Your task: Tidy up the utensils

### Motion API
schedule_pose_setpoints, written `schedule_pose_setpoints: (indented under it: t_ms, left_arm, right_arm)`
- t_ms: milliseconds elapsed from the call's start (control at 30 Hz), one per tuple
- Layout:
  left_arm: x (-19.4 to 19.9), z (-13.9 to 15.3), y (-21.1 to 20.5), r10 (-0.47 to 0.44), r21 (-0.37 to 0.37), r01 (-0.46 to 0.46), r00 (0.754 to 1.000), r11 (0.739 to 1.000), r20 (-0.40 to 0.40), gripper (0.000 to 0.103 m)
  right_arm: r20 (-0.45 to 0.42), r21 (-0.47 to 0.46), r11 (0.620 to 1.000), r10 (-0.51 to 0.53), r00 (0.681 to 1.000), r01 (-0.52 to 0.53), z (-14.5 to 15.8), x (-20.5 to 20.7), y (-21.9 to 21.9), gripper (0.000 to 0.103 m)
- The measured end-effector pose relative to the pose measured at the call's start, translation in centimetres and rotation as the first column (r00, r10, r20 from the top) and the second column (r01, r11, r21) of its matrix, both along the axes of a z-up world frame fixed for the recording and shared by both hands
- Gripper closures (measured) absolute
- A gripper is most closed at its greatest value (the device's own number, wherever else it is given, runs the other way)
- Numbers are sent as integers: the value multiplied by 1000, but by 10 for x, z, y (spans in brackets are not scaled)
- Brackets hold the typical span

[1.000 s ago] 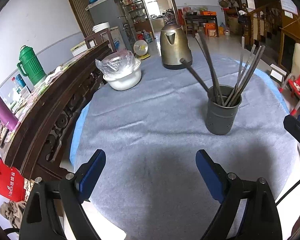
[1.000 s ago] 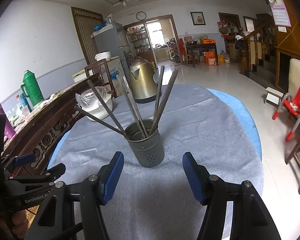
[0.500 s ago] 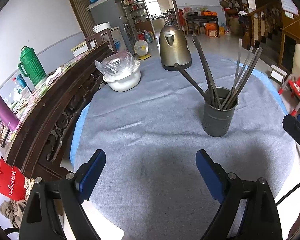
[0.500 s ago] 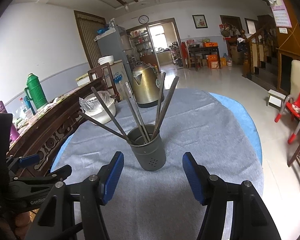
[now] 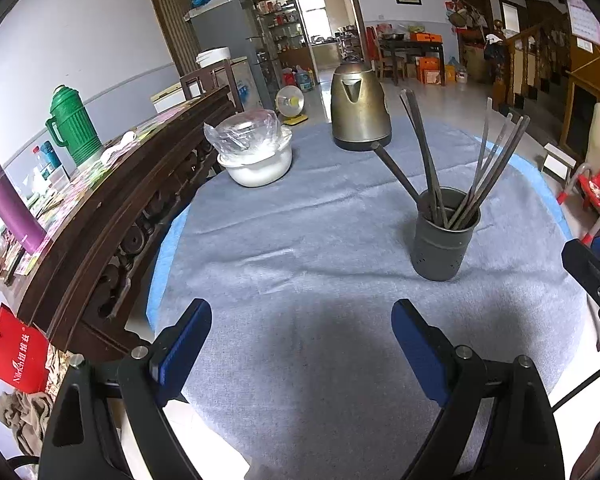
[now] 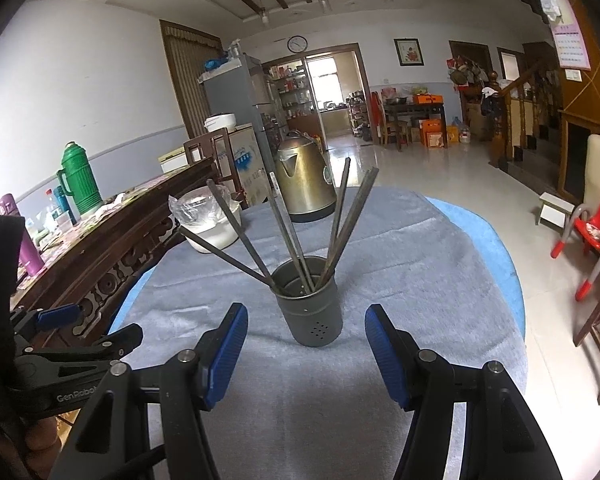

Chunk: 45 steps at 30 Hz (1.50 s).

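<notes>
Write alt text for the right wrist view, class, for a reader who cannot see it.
A grey holder of chopsticks stands on a grey tablecloth, just ahead of the open, empty right gripper. Behind it sit a brass kettle and a covered white bowl. The left gripper shows at the left edge.

Both tongs (image 5: pixel 301 344) (image 6: pixel 306 344) agape, empty

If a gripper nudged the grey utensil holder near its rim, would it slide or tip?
The utensil holder looks tall and narrow, so probably tip. Its long utensils splay above the rim, likely raising its balance. The cloth may resist sliding.
</notes>
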<state>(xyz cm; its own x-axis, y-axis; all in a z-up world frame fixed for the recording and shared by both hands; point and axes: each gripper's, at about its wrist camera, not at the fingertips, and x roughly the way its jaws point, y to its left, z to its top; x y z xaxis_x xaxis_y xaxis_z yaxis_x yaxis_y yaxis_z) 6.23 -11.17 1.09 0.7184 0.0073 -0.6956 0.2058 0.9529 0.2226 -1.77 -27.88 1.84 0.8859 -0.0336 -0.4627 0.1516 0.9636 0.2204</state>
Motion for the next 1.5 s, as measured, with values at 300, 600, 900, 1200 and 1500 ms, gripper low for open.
schedule_pose_setpoints:
  t_ms: [300, 600, 900, 1200, 1500]
  left_arm:
    - [0, 2, 9, 7, -20, -7, 1000, 1000, 2, 11]
    - [-1, 4, 15, 10, -34, -10, 1000, 999, 5, 11]
    - [-3, 7, 21, 13, -46, -12, 1000, 999, 14, 11]
    - [-5, 12, 27, 11, -60, -10, 1000, 998, 25, 11]
    - [-8, 21, 31, 7, -74, -4, 999, 997, 45, 11]
  right_arm:
    - [6, -13, 1000, 3, 1000, -2, 5, 0, 7, 38]
    - [13, -29, 1000, 7, 1000, -7, 8, -2, 11, 38]
    - [21, -45, 999, 6, 1000, -5, 13, -5, 15, 38]
    - [41, -63, 998, 3, 999, -1, 21, -9, 20, 38]
    - [58, -81, 997, -2, 998, 6, 31, -13, 26, 38]
